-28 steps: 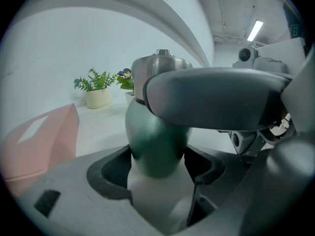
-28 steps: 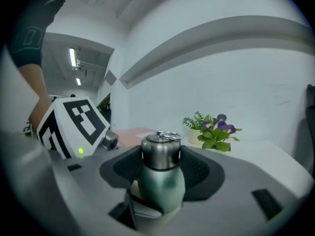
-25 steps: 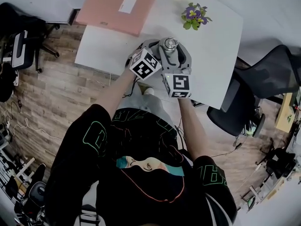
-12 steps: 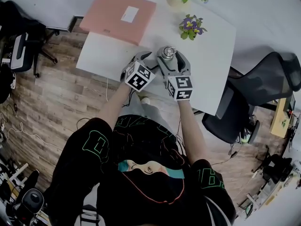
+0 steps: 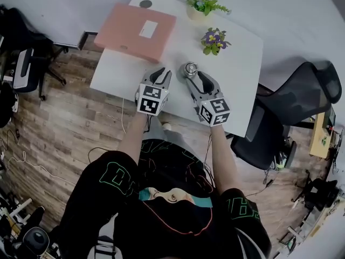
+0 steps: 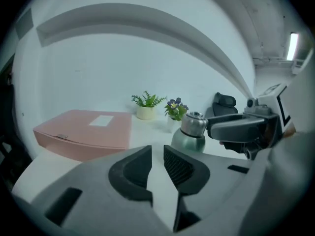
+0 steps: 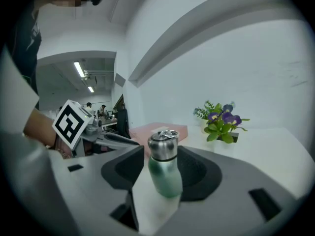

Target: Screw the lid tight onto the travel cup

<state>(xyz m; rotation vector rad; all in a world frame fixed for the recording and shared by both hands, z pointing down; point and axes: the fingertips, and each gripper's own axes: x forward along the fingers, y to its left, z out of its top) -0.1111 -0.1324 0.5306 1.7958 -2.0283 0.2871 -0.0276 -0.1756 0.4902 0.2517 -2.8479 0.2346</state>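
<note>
**Cup stands capped at the right gripper's jaw tips; left gripper is off it**

The right gripper [image 7: 162, 151] has its jaws part-way apart. They have just been closing, with the travel cup [image 7: 165, 176] upright between their tips. In the right gripper view a thin sliver of background shows between the cup and the pad at 9 o'clock. The pad at 3 o'clock sits right beside the cup wall, and no squeeze is visible. The steel lid [image 7: 163, 142], with a ring on top, sits on the green cup's neck.

The left gripper [image 6: 157, 150] has also just been closing its jaws. Only a narrow wedge of gap is left between the ribbed pads, with nothing in it. It is clear of the cup, which shows at 1 o'clock in its own view.

In the head view the cup stands near the front edge of the white table [image 5: 237, 90]. From the cup:
- Left gripper: 8 o'clock
- Right gripper: 5 o'clock
- Potted purple flowers [image 5: 214, 39]: near, at 1 o'clock
- Green plant in a pale pot [image 5: 202, 5]: further off at 12 o'clock
- Flat pink box with a white label [image 5: 137, 30]: 10 o'clock
- Black office chair [image 5: 302, 99]: off the table at 4 o'clock, over the wooden floor [image 5: 64, 123]
</note>
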